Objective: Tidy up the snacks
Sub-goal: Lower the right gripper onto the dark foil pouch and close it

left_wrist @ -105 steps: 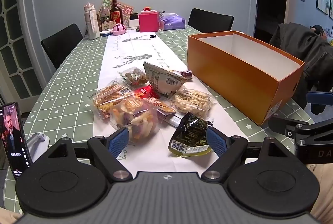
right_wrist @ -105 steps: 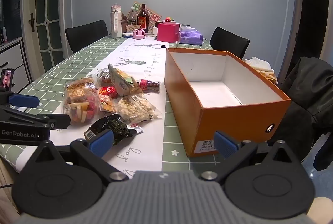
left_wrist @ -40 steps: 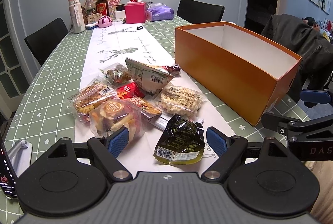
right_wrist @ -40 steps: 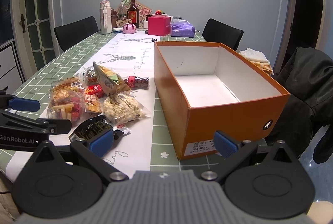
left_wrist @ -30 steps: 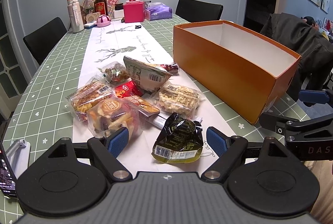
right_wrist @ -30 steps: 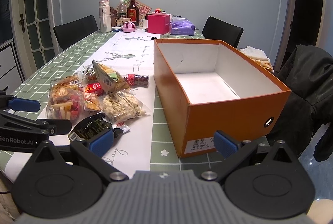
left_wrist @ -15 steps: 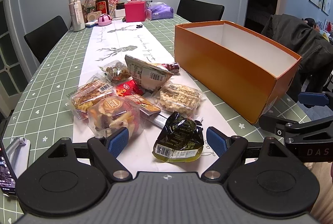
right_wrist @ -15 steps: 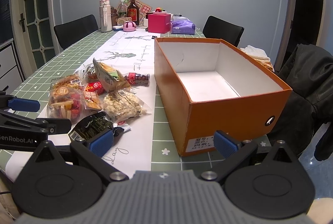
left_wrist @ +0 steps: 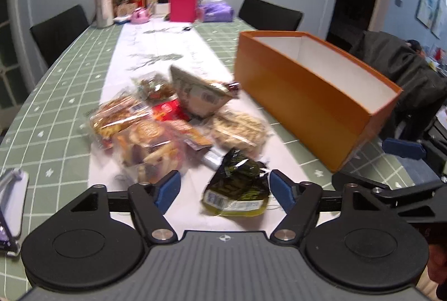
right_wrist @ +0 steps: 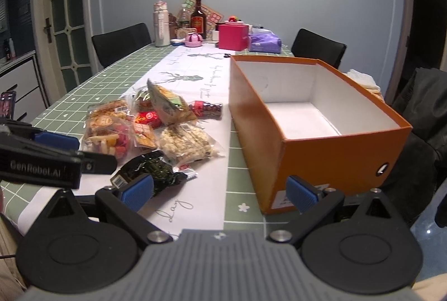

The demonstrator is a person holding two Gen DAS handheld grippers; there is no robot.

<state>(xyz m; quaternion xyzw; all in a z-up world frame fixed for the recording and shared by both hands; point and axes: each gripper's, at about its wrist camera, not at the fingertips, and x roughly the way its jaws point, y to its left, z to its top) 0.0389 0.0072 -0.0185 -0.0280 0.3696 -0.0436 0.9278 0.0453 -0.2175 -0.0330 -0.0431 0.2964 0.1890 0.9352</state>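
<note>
Several snack packs lie in a pile (left_wrist: 173, 116) on the white table runner, left of an open, empty orange box (left_wrist: 315, 94). A dark green pack (left_wrist: 237, 186) lies nearest, between the open blue fingertips of my left gripper (left_wrist: 225, 190), which hovers just before it. In the right wrist view the pile (right_wrist: 156, 122), the dark green pack (right_wrist: 148, 169) and the orange box (right_wrist: 313, 122) show too. My right gripper (right_wrist: 220, 193) is open and empty near the table's front edge, by the box's near corner. The left gripper's finger (right_wrist: 53, 158) shows at its left.
Bottles (right_wrist: 198, 18), a pink box (right_wrist: 233, 37) and a purple pack (right_wrist: 264, 44) stand at the table's far end. Black chairs (right_wrist: 123, 45) flank the table. A phone on a stand (left_wrist: 8, 206) sits at front left. A dark jacket (left_wrist: 399, 69) hangs on a chair right of the box.
My left gripper has moved forward and lower toward the dark green pack, and its view is blurred. The right gripper has shifted slightly closer to the table. Both stay open.
</note>
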